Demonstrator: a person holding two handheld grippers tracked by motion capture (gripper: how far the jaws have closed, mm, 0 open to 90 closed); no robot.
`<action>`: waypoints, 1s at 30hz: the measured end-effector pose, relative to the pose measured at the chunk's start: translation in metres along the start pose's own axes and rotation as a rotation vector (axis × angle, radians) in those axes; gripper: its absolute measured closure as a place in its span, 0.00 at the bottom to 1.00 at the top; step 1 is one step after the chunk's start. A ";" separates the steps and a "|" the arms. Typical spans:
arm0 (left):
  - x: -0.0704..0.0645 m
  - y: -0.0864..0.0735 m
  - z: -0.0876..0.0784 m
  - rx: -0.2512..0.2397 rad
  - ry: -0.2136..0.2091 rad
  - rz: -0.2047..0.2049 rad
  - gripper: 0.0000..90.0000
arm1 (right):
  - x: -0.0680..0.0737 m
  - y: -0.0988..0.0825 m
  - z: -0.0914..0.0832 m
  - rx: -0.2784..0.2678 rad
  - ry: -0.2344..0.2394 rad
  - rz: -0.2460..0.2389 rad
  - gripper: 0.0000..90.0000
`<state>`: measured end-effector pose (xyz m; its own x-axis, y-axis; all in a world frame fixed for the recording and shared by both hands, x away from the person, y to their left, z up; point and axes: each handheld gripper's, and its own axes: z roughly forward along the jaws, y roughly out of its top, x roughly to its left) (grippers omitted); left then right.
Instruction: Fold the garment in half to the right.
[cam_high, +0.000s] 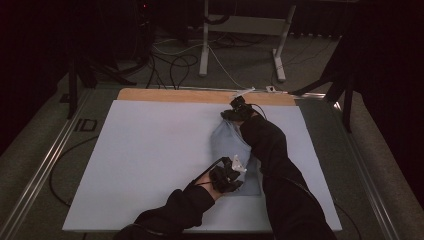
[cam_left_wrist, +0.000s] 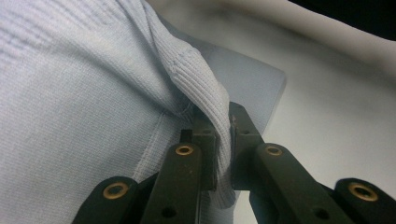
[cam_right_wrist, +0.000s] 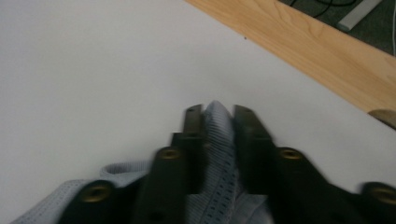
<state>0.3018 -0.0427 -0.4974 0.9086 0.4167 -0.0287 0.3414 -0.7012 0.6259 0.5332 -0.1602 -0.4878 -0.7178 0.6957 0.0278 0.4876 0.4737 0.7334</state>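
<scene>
A light blue knitted garment (cam_high: 231, 145) lies on the white mat (cam_high: 150, 155), right of centre. My left gripper (cam_high: 231, 176) is at its near edge, shut on a ribbed hem of the garment (cam_left_wrist: 205, 93); the fold runs up between the jaws of my left gripper (cam_left_wrist: 219, 122). My right gripper (cam_high: 236, 111) is at the garment's far end, shut on a bunched ridge of the same knit (cam_right_wrist: 217, 140), which pokes out between the jaws of my right gripper (cam_right_wrist: 217, 113). Dark sleeves cover part of the cloth in the high view.
A wooden strip (cam_high: 200, 96) borders the mat's far edge, seen as wood (cam_right_wrist: 317, 51) in the right gripper view. Beyond it are table legs (cam_high: 204, 45) and cables (cam_high: 175, 62) on the floor. Metal rails (cam_high: 45, 160) flank the table.
</scene>
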 end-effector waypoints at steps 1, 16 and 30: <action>0.000 0.000 0.000 0.000 0.000 0.000 0.95 | 0.000 -0.001 0.000 0.003 -0.001 0.007 0.73; -0.004 0.006 0.012 0.015 -0.004 0.002 0.95 | -0.010 -0.007 -0.018 0.039 -0.059 0.035 0.57; -0.008 0.008 0.009 -0.019 0.009 -0.013 0.95 | -0.002 0.000 -0.011 -0.012 -0.038 -0.006 0.95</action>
<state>0.2993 -0.0567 -0.4996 0.9017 0.4313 -0.0296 0.3485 -0.6847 0.6401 0.5292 -0.1681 -0.4801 -0.7013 0.7128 -0.0026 0.4769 0.4719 0.7415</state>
